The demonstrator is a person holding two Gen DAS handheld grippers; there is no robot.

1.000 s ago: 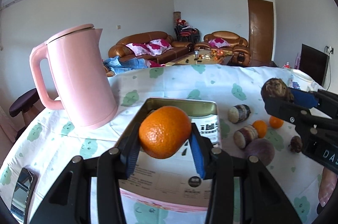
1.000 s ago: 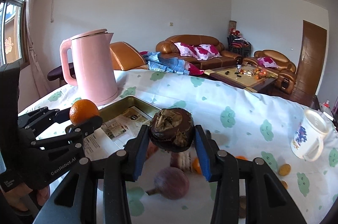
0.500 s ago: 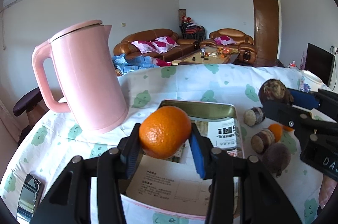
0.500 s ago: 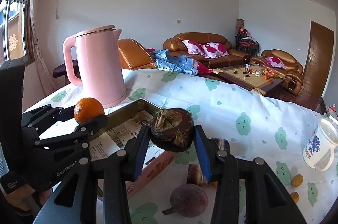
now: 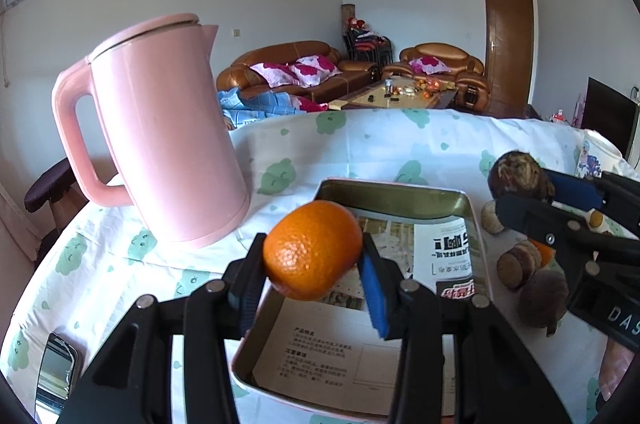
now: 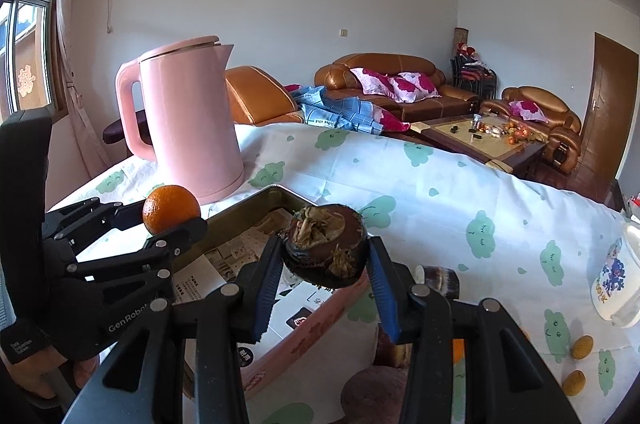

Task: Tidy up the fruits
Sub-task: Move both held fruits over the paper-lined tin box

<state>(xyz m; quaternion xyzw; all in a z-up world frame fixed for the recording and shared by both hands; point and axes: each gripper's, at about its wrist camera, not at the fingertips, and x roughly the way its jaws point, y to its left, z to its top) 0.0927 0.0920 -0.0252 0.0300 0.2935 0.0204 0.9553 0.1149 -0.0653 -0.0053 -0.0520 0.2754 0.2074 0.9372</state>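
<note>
Left wrist view: the left claw [image 5: 314,274] is clamped on an orange [image 5: 313,249], which is being held above the near part of a metal tray [image 5: 394,186] lined with printed paper [image 5: 440,248]. A pink kettle [image 5: 160,128] is standing on the table [image 5: 360,140] just left of the tray. At right, the right claw [image 5: 524,184] is seen clamped on a dark brown fruit [image 5: 519,174], held above the tray's right rim. More dark fruits [image 5: 540,296] are lying on the cloth right of the tray. A phone [image 5: 54,370] is lying at the lower left.

Right wrist view: the right claw [image 6: 324,266] is clamped on the brown fruit [image 6: 325,247], blue pads [image 6: 267,280] pressing on both sides; it is being held over the tray's [image 6: 256,202] pink outer wall. At left, the left claw [image 6: 172,214] is gripping the orange [image 6: 171,209] over the tray's left edge. The kettle [image 6: 188,120] is standing behind. A white mug [image 6: 616,284] is sitting at far right, with two small yellow fruits [image 6: 582,346] near it. A round purple fruit [image 6: 376,392] is lying on the table [image 6: 440,184] below the claw.
</note>
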